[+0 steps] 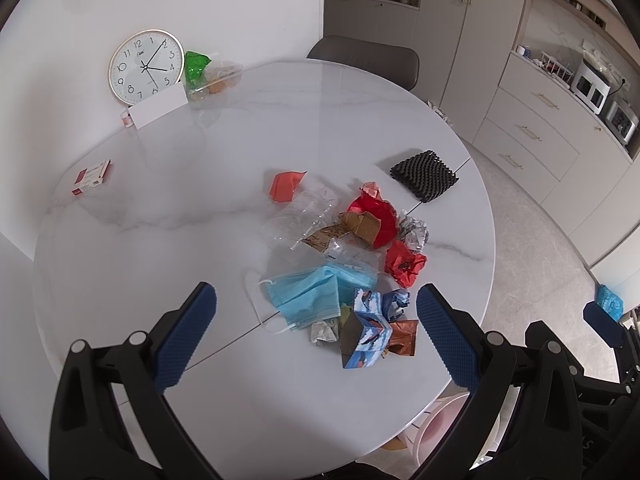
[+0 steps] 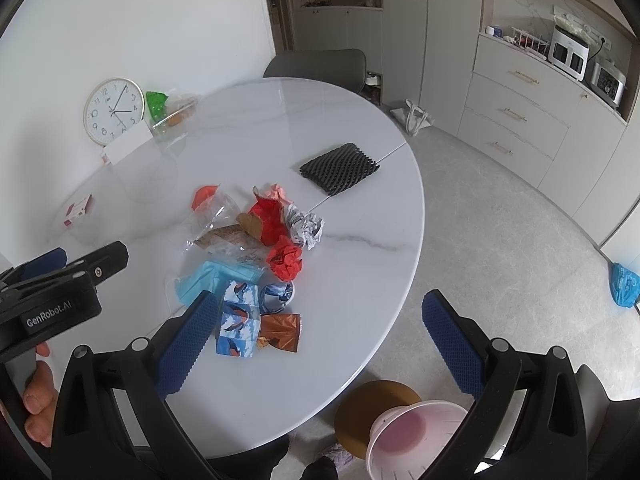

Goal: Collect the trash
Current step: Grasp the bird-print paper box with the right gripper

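At the far left of my round white marble desk (image 1: 200, 184) I see a small red-and-white card box (image 1: 91, 177), and behind it a round white wall clock (image 1: 146, 66) leaning on the wall. My left claw (image 1: 316, 336) hangs spread wide and empty above the near side of the desk. Between its fingers lies the trash pile: a crumpled light-blue face mask (image 1: 308, 294), just right of it a blue printed carton (image 1: 366, 330) touching a brown foil wrapper (image 1: 402, 336), and red crumpled paper (image 1: 404, 262) farther back. A black mesh pad (image 1: 425, 174) sits apart near the desk's right edge. My right claw (image 2: 316, 344) is likewise wide open, holding nothing, above the pink plastic bin (image 2: 416, 436) on the floor.
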Tool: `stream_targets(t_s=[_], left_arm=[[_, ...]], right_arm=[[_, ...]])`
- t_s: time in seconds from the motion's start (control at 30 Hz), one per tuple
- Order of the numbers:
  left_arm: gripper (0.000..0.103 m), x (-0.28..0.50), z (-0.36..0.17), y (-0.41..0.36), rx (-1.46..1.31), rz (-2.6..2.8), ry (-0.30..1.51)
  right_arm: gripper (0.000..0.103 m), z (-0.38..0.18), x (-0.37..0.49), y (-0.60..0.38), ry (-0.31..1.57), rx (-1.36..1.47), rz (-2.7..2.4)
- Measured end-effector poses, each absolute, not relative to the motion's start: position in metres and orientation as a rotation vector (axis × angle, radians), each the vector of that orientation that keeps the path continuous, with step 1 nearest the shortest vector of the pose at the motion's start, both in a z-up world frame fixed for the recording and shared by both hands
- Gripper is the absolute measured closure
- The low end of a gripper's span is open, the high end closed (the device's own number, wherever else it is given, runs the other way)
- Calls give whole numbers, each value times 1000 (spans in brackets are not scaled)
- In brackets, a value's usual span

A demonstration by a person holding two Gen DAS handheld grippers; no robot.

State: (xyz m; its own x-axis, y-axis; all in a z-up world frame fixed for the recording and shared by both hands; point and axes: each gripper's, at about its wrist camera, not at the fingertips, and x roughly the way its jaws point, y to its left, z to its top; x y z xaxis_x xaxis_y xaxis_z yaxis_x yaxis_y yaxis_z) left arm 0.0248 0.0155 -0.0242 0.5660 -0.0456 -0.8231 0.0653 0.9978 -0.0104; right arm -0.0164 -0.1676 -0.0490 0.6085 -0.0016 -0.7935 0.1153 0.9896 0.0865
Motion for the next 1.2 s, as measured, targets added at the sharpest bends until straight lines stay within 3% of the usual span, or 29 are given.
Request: stream_targets(t_s=[0.37,0.73,0.9,1.2], left_arm=[[7,37,-58,82,42,-66,972],[7,55,-101,124,55,-104,1056],[7,67,-115,121,98,-167,1062],[7,88,-132,101,140,-310,1064]], right_arm=[[2,-142,12,-111,1047,92,109],[23,-206,53,-106,1219,340,92],[53,-208,56,-109,1222,397,89],[53,-196,52,-116,1195,533,120]])
